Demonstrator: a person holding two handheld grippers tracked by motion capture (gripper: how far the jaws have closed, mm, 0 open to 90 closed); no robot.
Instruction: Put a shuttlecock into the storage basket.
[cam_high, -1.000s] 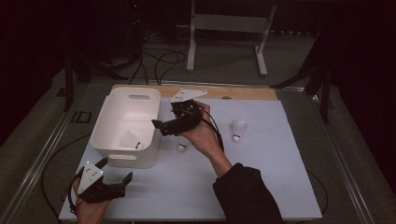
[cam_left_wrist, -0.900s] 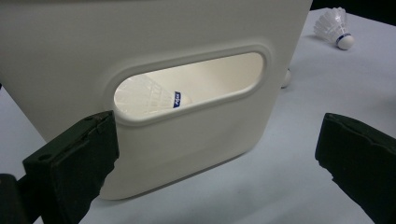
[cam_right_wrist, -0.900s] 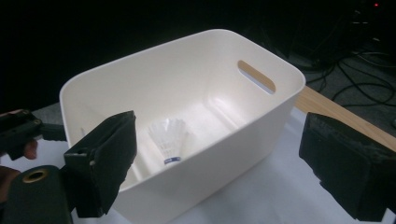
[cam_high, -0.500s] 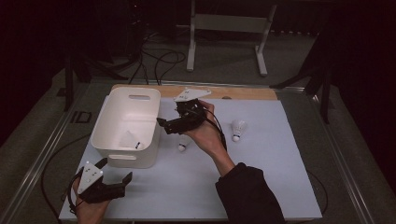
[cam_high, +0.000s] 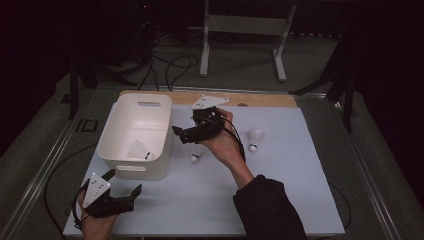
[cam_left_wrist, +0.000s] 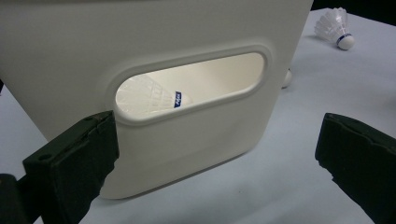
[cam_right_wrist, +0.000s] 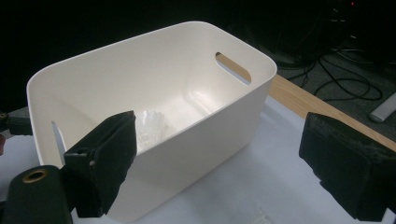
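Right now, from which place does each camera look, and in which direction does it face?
High view: above the person's side, looking forward and down on the table; both hands show, with the left gripper and right gripper.
Left gripper view: low on the table, facing the white bin handle slot; its own two jaws stand apart.
Right gripper view: raised beside the bin, looking down into it; its own jaws stand apart.
Shared: all three show the bin and the shuttlecock inside it.
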